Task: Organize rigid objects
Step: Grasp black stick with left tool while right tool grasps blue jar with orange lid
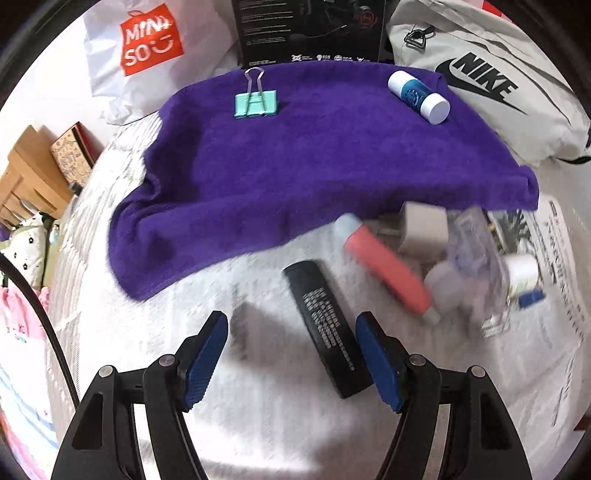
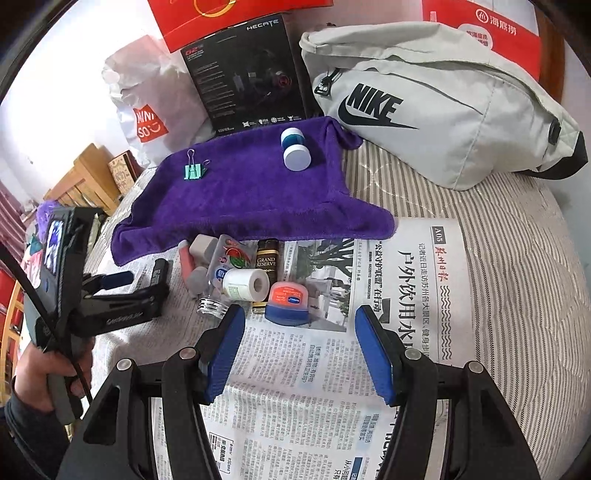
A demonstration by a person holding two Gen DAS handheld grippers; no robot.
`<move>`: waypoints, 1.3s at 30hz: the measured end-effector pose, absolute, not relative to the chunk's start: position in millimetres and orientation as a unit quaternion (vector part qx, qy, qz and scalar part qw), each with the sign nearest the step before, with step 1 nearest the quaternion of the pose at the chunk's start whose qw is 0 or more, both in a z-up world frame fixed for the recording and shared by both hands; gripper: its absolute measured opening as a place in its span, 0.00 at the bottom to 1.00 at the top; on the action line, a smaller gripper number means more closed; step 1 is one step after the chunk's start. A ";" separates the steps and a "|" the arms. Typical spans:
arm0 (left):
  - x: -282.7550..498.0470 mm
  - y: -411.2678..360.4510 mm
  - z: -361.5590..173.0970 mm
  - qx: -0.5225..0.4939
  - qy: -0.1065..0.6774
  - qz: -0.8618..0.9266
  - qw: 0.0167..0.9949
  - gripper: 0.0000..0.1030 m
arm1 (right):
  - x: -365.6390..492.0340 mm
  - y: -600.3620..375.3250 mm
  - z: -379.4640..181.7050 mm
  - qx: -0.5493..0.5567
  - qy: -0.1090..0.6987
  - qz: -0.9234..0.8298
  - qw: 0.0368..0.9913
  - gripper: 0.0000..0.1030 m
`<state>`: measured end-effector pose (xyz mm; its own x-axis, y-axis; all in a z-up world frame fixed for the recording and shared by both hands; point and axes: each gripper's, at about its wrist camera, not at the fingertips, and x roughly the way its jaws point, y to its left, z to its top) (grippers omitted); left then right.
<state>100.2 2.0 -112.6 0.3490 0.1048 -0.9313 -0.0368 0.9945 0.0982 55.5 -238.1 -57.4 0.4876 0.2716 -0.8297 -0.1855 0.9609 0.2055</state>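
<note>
Purple towel (image 1: 295, 162) holds a green clip (image 1: 255, 103) and a white-capped blue bottle (image 1: 419, 96). Just below the towel lies a black bar (image 1: 327, 326) with white print, between the spread left gripper (image 1: 291, 354). The right gripper (image 2: 300, 350) gapes empty.

a grey nike bag (image 2: 439, 122) lies on the striped bedcover (image 2: 517, 266). behind the purple towel stand a black box (image 2: 245, 74) and a white minis shopping bag (image 2: 155, 107); red boxes (image 2: 487, 26) sit further back, a wooden shelf (image 1: 26, 177) at left.
</note>
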 end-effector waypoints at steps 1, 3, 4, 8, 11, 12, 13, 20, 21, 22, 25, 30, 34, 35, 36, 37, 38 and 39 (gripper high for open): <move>95.7 4.5 -111.9 0.031 0.569 0.045 0.820 0.68 | 55.5 -238.4 -58.9 0.044 0.489 0.134 0.861 0.60; 87.2 10.0 -110.6 0.027 0.568 0.045 0.821 0.68 | 56.6 -238.8 -62.9 0.045 0.490 0.136 0.860 0.60; 85.3 11.6 -111.0 0.026 0.567 0.043 0.822 0.68 | 57.0 -239.1 -65.0 0.046 0.492 0.137 0.859 0.60; 87.0 9.8 -114.9 0.020 0.566 0.024 0.824 0.60 | 59.0 -242.1 -74.2 0.050 0.500 0.141 0.853 0.60; 86.2 7.4 -114.0 0.011 0.555 0.014 0.832 0.49 | 59.1 -245.4 -79.8 0.047 0.504 0.139 0.851 0.60; 84.5 5.5 -113.4 0.009 0.549 0.009 0.836 0.41 | 59.0 -246.0 -81.5 0.047 0.505 0.141 0.851 0.60; 82.6 3.6 -112.9 0.009 0.544 0.004 0.839 0.36 | 58.9 -246.2 -83.3 0.047 0.504 0.144 0.851 0.60; 69.7 -7.7 -110.3 0.013 0.525 -0.015 0.851 0.22 | 69.4 -238.4 -98.8 0.068 0.515 0.150 0.842 0.57; 69.3 -8.1 -109.5 0.012 0.524 -0.017 0.852 0.21 | 71.7 -233.6 -99.7 0.066 0.512 0.154 0.843 0.57; 67.6 -6.2 -108.5 0.009 0.522 -0.019 0.852 0.21 | 73.5 -229.9 -100.4 0.063 0.512 0.156 0.842 0.57; 70.7 -3.5 -109.6 0.000 0.520 -0.024 0.854 0.21 | 80.6 -220.1 -104.8 0.061 0.513 0.155 0.842 0.57; 67.7 -4.5 -110.2 0.004 0.517 -0.028 0.856 0.21 | 89.7 -216.3 -116.9 0.054 0.522 0.145 0.839 0.46; 65.7 -1.2 -109.8 -0.007 0.514 -0.035 0.857 0.21 | 91.9 -219.8 -116.3 0.038 0.525 0.136 0.839 0.37; 65.6 0.0 -109.9 -0.011 0.513 -0.037 0.858 0.21 | 92.7 -220.8 -116.6 0.036 0.525 0.135 0.839 0.37; 65.4 0.5 -110.0 -0.014 0.511 -0.038 0.859 0.21 | 94.1 -220.9 -116.7 0.032 0.524 0.135 0.840 0.37; 64.9 0.9 -110.0 -0.015 0.510 -0.038 0.859 0.21 | 95.4 -221.0 -116.8 0.030 0.523 0.134 0.841 0.37; 64.6 1.5 -110.1 -0.017 0.508 -0.039 0.860 0.21 | 96.7 -220.4 -117.2 0.026 0.522 0.132 0.842 0.37; 64.2 1.7 -110.3 -0.018 0.507 -0.040 0.861 0.21 | 98.5 -218.8 -117.4 0.021 0.520 0.131 0.844 0.37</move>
